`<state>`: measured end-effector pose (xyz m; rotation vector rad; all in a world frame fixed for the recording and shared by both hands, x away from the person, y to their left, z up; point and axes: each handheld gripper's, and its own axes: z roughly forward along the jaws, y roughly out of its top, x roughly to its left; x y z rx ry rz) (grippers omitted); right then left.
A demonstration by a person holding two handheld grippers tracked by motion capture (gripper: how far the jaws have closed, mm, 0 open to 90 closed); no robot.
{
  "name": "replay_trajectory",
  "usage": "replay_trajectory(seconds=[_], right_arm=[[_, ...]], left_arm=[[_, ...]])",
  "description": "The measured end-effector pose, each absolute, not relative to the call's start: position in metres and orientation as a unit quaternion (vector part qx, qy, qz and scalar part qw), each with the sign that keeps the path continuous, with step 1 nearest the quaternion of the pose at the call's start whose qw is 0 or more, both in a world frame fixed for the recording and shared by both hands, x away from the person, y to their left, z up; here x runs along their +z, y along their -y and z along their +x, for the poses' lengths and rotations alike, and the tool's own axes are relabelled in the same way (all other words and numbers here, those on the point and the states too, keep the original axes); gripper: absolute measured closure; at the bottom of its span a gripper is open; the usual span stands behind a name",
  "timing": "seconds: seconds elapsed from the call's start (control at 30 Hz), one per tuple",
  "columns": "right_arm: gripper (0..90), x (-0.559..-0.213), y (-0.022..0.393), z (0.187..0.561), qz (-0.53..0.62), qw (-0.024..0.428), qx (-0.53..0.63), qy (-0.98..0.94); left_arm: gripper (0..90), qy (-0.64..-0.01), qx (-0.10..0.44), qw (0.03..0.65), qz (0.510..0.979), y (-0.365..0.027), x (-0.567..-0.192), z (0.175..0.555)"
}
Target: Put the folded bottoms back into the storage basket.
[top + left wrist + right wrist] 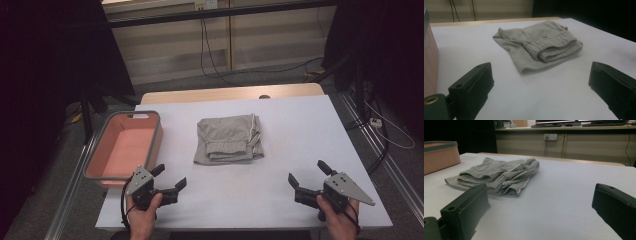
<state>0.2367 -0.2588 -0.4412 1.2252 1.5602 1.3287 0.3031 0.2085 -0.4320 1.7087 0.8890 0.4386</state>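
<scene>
A folded grey garment (227, 138) with a ribbed waistband lies in the middle of the white table (300, 130). My left gripper (169, 176) rests near the front left edge, open and empty, jaws pointing toward the garment (539, 46). At the front right, my right gripper (308, 174) is also open with nothing between its jaws, aimed at the garment (496, 176) from the other side. Both stand well short of the cloth.
A pink bin with a grey rim (102, 145) stands on the table's left side, close beside my left gripper; its wall (439, 155) appears in the right gripper view. Cables trail on the floor beyond the table.
</scene>
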Motion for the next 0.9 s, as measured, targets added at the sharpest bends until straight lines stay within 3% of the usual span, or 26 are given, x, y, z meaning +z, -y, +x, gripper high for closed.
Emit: replay_trajectory(seconds=[0.9], right_arm=[[1.2, -0.446, 0.258, 0.244, 0.484, 0.348, 0.517, -0.614]], left_arm=[[5.8, -0.389, 0.171, 0.538, 0.728, -0.189, -0.417, 0.349]])
